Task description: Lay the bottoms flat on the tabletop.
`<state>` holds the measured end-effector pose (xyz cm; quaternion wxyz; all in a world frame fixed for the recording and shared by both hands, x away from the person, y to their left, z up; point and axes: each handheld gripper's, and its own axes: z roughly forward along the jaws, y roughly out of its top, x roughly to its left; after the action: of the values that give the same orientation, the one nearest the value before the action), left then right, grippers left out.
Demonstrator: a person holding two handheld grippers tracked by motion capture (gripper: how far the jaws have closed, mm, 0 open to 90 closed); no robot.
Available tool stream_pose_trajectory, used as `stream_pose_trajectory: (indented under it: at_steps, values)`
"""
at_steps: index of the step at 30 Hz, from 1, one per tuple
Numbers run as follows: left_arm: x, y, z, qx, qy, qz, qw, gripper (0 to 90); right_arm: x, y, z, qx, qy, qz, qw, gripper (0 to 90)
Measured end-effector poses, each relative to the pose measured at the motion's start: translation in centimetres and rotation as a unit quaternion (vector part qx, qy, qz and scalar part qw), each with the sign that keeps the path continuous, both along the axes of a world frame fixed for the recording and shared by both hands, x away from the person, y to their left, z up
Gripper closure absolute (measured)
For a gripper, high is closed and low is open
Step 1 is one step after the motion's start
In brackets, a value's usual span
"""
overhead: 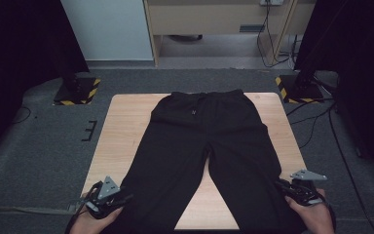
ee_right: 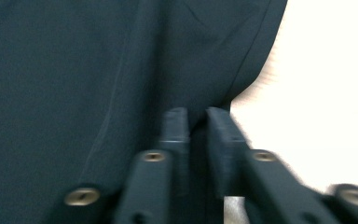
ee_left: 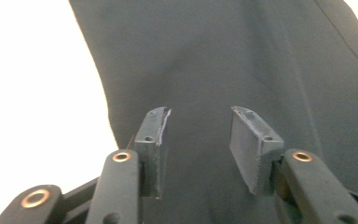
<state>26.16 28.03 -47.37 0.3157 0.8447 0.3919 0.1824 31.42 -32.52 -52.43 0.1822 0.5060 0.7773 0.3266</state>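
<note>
A pair of black trousers (overhead: 209, 156) is lying flat on the light wooden table (overhead: 121, 126), covering most of its middle. The long axis is running from the far edge to the near edge: the waistband is lying just inside the far edge and pointing away from the person, while the two legs are spreading apart toward the near corners, leaving a wedge of bare wood between them. The left gripper (overhead: 121, 199) is sitting at the near left corner beside the outer edge of the left leg; in the left gripper view (ee_left: 198, 140) its jaws are standing apart over the dark cloth, with nothing pinched between the pads. The right gripper (overhead: 281, 185) is resting at the near right corner against the right leg; in the right gripper view (ee_right: 196, 140) its jaws are drawn nearly together on a fold of the cloth at the leg's outer edge, though the blur is hindering a finer reading.
</note>
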Motion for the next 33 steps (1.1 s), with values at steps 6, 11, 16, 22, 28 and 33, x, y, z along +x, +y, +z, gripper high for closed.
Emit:
stream_pose_trajectory:
  at_steps: [6,11,16,22,28,33]
  values:
    - [-0.9,2.9,-0.6,-0.003,-0.003,0.022,0.9997,51.9,-0.3,0.2,0.1,-0.010,-0.001,0.006,0.9999,90.0]
    - [-2.0,4.8,-1.8,0.001,0.008,0.028,0.9996,51.5,-0.1,-1.1,0.2,-0.028,-0.012,-0.034,0.9989,90.0]
    - [-2.9,5.8,-2.6,0.022,0.022,0.027,0.9992,61.4,0.3,-2.2,0.1,-0.017,-0.003,-0.053,0.9984,90.0]
    - [-2.7,6.4,-3.1,0.029,0.038,0.034,0.9983,68.5,0.3,-2.1,0.1,-0.016,-0.003,-0.049,0.9987,90.0]
    - [-2.4,6.3,-3.8,0.002,0.066,0.026,0.9975,58.4,0.3,-2.2,0.0,-0.013,-0.005,-0.048,0.9988,90.0]
    - [-3.3,5.9,-3.6,0.013,0.076,0.011,0.9970,82.9,0.3,-2.2,0.0,-0.011,-0.005,-0.048,0.9988,90.0]
